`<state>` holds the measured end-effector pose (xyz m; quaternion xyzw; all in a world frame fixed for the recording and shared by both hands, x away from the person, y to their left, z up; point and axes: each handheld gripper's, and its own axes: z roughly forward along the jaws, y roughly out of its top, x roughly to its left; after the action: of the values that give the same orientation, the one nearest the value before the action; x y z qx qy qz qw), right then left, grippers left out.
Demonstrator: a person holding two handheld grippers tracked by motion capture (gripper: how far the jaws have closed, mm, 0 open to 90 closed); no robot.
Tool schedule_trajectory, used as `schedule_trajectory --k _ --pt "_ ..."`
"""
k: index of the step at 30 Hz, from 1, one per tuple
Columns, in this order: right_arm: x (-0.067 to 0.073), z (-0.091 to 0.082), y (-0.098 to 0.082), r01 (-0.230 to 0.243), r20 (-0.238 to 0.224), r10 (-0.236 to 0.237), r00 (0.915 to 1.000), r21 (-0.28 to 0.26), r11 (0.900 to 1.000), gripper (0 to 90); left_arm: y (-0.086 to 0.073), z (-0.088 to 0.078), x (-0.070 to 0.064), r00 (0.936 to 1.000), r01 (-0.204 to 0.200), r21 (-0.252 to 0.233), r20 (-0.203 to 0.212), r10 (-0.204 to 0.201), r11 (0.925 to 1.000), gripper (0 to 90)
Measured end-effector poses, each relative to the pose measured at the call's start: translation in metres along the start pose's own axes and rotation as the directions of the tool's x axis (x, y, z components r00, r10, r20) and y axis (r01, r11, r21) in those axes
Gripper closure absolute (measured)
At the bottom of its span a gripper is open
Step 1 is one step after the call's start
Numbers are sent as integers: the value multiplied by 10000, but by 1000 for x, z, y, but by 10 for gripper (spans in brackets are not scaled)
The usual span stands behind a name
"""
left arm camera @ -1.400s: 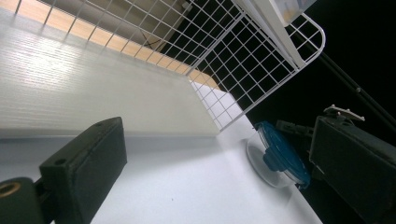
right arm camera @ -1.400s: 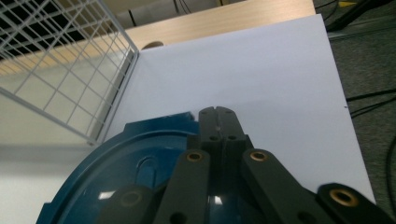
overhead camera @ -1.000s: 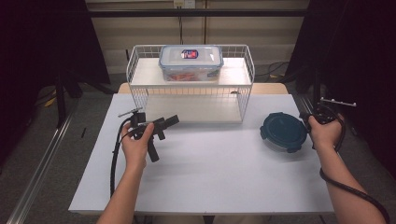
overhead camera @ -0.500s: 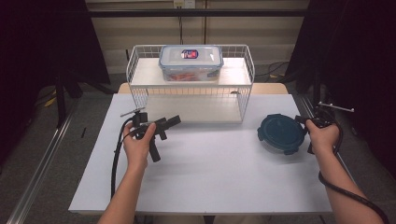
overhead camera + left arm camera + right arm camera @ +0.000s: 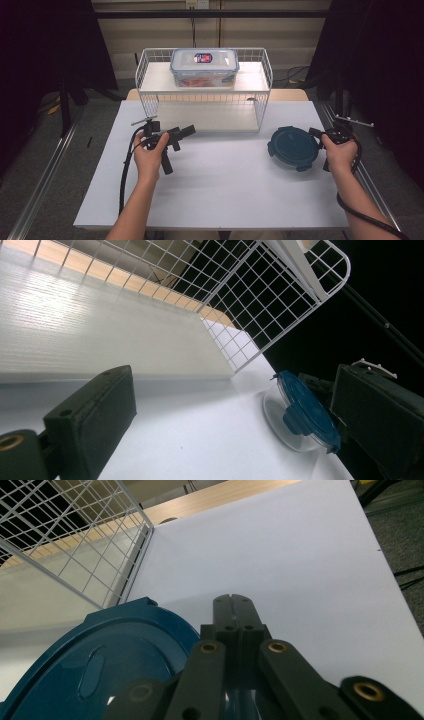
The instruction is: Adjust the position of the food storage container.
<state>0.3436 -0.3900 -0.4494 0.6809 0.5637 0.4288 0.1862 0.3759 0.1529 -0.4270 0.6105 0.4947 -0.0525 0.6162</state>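
Right gripper (image 5: 320,136), jaws pressed together on the right rim of the round dark-blue plastic container (image 5: 293,148) at the frame's right-centre, is way nearer it than the spread-open, empty left gripper (image 5: 184,132) over at centre-left.

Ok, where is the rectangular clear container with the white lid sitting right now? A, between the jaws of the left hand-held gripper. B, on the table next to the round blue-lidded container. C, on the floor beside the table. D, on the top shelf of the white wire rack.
D: in the high view the rectangular clear container rests on the top shelf of the white wire rack.
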Motion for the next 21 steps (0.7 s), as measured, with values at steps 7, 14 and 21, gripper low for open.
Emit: schedule_trajectory --k 7,14,21 --pt "-5 -13 0 222 426 -226 9988 93 9997 900 -1 2 -1 9999 108 -67 34 -108 9999 41" --pt "-9 -18 -9 39 353 -50 9994 312 9995 900 0 3 -1 9999 -100 71 45 100 9999 41" --pt "-8 -24 -18 -175 358 172 9992 86 9998 900 -2 6 -3 10000 -1 98 74 0 10000 42"
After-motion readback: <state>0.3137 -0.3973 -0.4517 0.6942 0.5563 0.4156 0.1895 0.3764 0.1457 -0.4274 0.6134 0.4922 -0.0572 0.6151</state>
